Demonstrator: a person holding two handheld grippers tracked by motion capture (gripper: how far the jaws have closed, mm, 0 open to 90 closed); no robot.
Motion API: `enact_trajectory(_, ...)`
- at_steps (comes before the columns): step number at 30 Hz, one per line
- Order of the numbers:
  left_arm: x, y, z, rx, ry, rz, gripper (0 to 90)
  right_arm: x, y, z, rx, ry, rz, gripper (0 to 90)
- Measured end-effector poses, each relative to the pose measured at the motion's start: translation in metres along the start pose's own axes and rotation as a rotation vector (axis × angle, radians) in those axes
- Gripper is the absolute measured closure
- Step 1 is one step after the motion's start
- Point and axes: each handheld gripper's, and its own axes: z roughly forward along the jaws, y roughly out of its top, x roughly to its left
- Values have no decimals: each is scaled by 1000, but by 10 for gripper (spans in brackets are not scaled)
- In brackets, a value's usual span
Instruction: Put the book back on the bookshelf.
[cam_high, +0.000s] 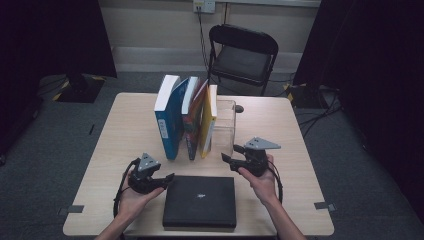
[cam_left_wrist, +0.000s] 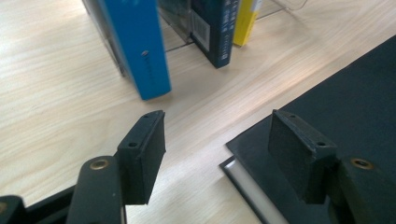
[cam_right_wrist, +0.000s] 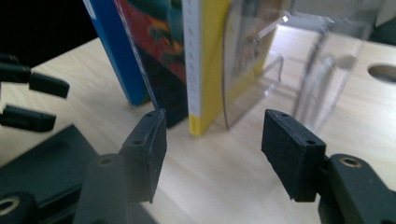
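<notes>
1. On the wooden table (cam_high: 125, 130): one black book (cam_high: 200, 201) lying flat at the near edge, between the two hands.
2. Behind it: upright books, leaning against one clear acrylic stand (cam_high: 225, 127). Counted from the high view: one blue book (cam_high: 170, 120) at the left, one dark book with a red and teal cover (cam_high: 192, 120), one yellow book (cam_high: 210, 122) at the right; possibly a fourth thin volume wedged in the middle, too tightly packed to tell.
3. Two grippers, one per hand.
4. Left gripper (cam_high: 167, 179): low over the table, just beside the left edge of the black book. In the left gripper view (cam_left_wrist: 219, 154), jaws spread apart with nothing pinched; one pad (cam_left_wrist: 142, 156) over bare wood, the other over the book's corner. No earlier look for comparison.
5. Right gripper (cam_high: 227, 154): raised above the table, off the far right corner of the black book, jaws pointing toward the yellow book and the stand. In the right gripper view (cam_right_wrist: 212, 144), jaws spread, nothing between them but tabletop; yellow spine (cam_right_wrist: 201, 65) straight ahead.
6. Beyond the table: one black folding chair (cam_high: 242, 57) against the far wall, on grey carpet.
7. In the table's far right corner: one round hole (cam_right_wrist: 383, 72).
</notes>
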Motion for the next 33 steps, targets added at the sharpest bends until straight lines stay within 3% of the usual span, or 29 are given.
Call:
enact_trajectory(2,6,-4,0,15,-1,6,341,2,9,7,-4,7,-10,409)
enact_trajectory(4,8,-9,4,23,17,46,339,4,20,13,-17,12,-15,408)
enact_trajectory(5,9,-10,4,10,21,45,320,4,23,15,-22,15,-19,408)
enact_trajectory(7,12,-11,7,25,38,28,325,6,32,19,-32,13,-23,405)
enact_trajectory(10,13,-14,10,52,42,38,325,7,47,23,-51,17,-32,403)
enact_trajectory(15,12,-21,8,102,59,108,332,5,72,30,-71,4,-39,409)
enact_trajectory(20,16,-31,15,129,62,99,325,6,87,38,-80,18,-49,480)
enact_trajectory(23,17,-32,16,113,57,90,322,11,92,44,-82,4,-62,529)
enact_trajectory(25,18,-32,17,108,55,84,308,14,94,46,-97,19,-63,581)
enact_trajectory(28,21,-33,18,106,44,60,292,20,97,51,-96,32,-71,583)
enact_trajectory(33,21,-33,18,104,45,58,280,30,101,62,-81,56,-83,547)
